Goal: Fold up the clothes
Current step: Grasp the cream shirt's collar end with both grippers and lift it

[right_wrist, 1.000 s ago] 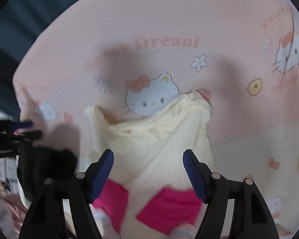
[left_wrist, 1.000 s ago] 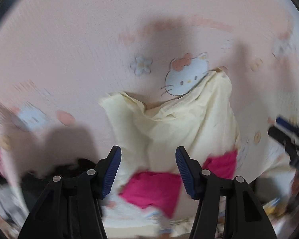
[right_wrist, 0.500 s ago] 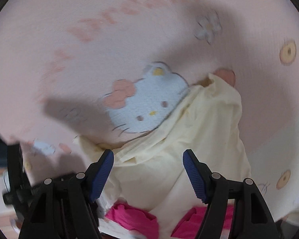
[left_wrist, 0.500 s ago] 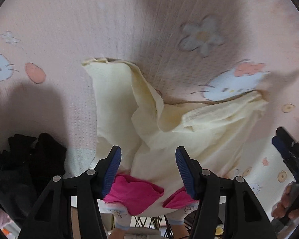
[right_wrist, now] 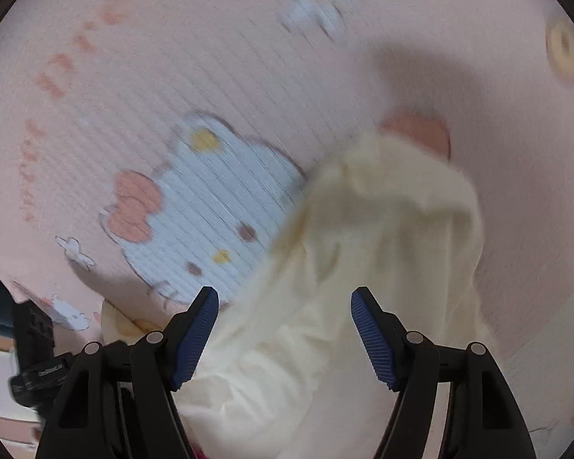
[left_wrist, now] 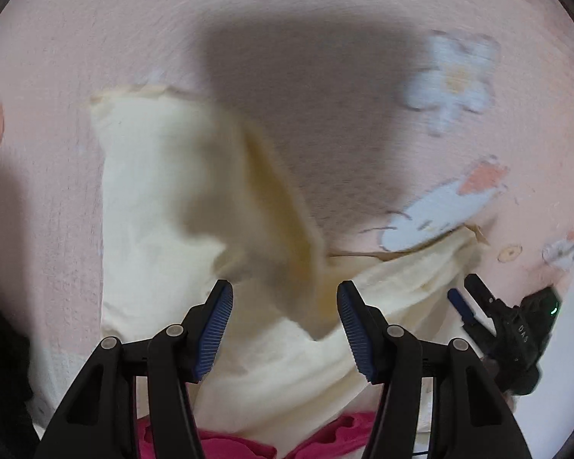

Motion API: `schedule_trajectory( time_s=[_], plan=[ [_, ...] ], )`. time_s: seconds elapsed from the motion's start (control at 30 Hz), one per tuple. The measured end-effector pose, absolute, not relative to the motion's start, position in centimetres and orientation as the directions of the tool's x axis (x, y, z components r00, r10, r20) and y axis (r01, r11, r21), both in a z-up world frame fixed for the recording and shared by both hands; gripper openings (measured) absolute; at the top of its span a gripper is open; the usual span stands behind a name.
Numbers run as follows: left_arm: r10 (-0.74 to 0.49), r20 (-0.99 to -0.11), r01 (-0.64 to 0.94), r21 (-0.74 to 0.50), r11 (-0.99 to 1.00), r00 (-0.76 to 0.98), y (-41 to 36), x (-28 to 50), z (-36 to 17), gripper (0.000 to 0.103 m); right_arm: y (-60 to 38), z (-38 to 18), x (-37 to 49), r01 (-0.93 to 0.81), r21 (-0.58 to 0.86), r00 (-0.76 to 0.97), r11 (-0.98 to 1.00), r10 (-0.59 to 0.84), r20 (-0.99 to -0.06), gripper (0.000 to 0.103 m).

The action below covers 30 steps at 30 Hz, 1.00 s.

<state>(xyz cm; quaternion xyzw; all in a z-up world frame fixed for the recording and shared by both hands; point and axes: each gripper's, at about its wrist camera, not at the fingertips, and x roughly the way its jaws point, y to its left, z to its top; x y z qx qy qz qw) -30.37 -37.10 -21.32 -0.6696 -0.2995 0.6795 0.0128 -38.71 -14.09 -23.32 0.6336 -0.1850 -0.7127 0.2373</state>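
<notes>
A pale yellow garment lies crumpled on a pink cartoon-cat sheet; its pink trim shows at the bottom edge. My left gripper is open, close above the garment's raised middle fold. My right gripper is open, close above the garment's right part. The right gripper also shows at the right of the left wrist view, next to the garment's right corner. The left gripper's body shows at the lower left of the right wrist view.
The pink sheet covers the whole surface, with a white cat print just left of the garment. A dark cloth lies at the left edge of the left wrist view.
Both grippers have moved down and forward toward the yellow garment, which now fills much more of each view. Both stayed open.
</notes>
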Motion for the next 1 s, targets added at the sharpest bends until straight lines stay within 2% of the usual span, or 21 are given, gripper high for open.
schedule_trajectory(
  time_s=[0.13, 0.23, 0.33, 0.37, 0.43, 0.5, 0.53, 0.57, 0.6, 0.63, 0.7, 0.8, 1.0],
  plan=[
    [0.526, -0.833, 0.448, -0.541, -0.712, -0.170, -38.5, -30.5, -22.2, 0.054, -12.3, -25.6, -39.1, -0.043, 0.652, -0.117, -0.757, -0.645, -0.755, 0.071],
    [0.487, -0.857, 0.426, -0.509, -0.748, -0.168, -38.0, -31.1, -22.3, 0.054, -12.1, -25.6, -40.1, -0.083, 0.635, -0.133, -0.768, -0.623, -0.771, 0.071],
    [0.425, -0.890, 0.392, -0.454, -0.800, -0.166, -37.3, -31.5, -22.3, 0.052, -12.6, -24.4, -41.1, -0.026, 0.583, -0.181, -0.812, -0.570, -0.801, 0.071],
    [0.397, -0.903, 0.391, -0.430, -0.814, -0.165, -37.2, -31.5, -22.4, 0.042, -13.0, -24.0, -41.3, -0.003, 0.534, -0.202, -0.846, -0.522, -0.829, 0.071],
    [0.360, -0.919, 0.397, -0.395, -0.829, -0.161, -37.1, -31.2, -22.8, 0.029, -13.7, -23.6, -41.3, 0.037, 0.483, -0.237, -0.875, -0.477, -0.846, 0.071],
    [0.356, -0.920, 0.416, -0.392, -0.821, -0.164, -37.4, -30.9, -23.2, 0.027, -14.6, -24.2, -41.2, 0.057, 0.509, -0.220, -0.859, -0.508, -0.833, 0.071],
    [0.360, -0.917, 0.428, -0.399, -0.811, -0.172, -37.7, -30.7, -23.4, 0.021, -15.1, -24.7, -41.2, 0.051, 0.510, -0.204, -0.859, -0.509, -0.836, 0.070],
    [0.356, -0.917, 0.441, -0.399, -0.804, -0.181, -38.1, -30.5, -23.5, 0.018, -15.5, -25.1, -41.1, 0.043, 0.502, -0.196, -0.864, -0.500, -0.844, 0.066],
    [0.352, -0.917, 0.454, -0.400, -0.797, -0.190, -38.4, -30.3, -23.7, 0.018, -15.7, -25.4, -41.0, 0.033, 0.475, -0.202, -0.879, -0.472, -0.858, 0.048],
    [0.370, -0.906, 0.467, -0.423, -0.776, -0.206, -39.0, -30.0, -23.8, 0.018, -15.8, -25.8, -40.9, 0.022, 0.452, -0.203, -0.892, -0.447, -0.871, 0.026],
    [0.392, -0.896, 0.468, -0.443, -0.765, -0.207, -39.7, -29.5, -24.1, 0.018, -15.3, -26.5, -40.5, -0.010, 0.471, -0.189, -0.882, -0.461, -0.867, 0.013],
    [0.375, -0.909, 0.442, -0.415, -0.795, -0.179, -40.2, -28.8, -24.4, 0.018, -13.9, -26.5, -39.4, -0.011, 0.530, -0.172, -0.848, -0.520, -0.836, 0.011],
    [0.361, -0.926, 0.397, -0.374, -0.838, -0.110, -40.5, -25.7, -26.1, 0.018, -11.8, -26.3, -36.6, 0.140, 0.484, -0.097, -0.864, -0.498, -0.862, 0.011]
  ],
)
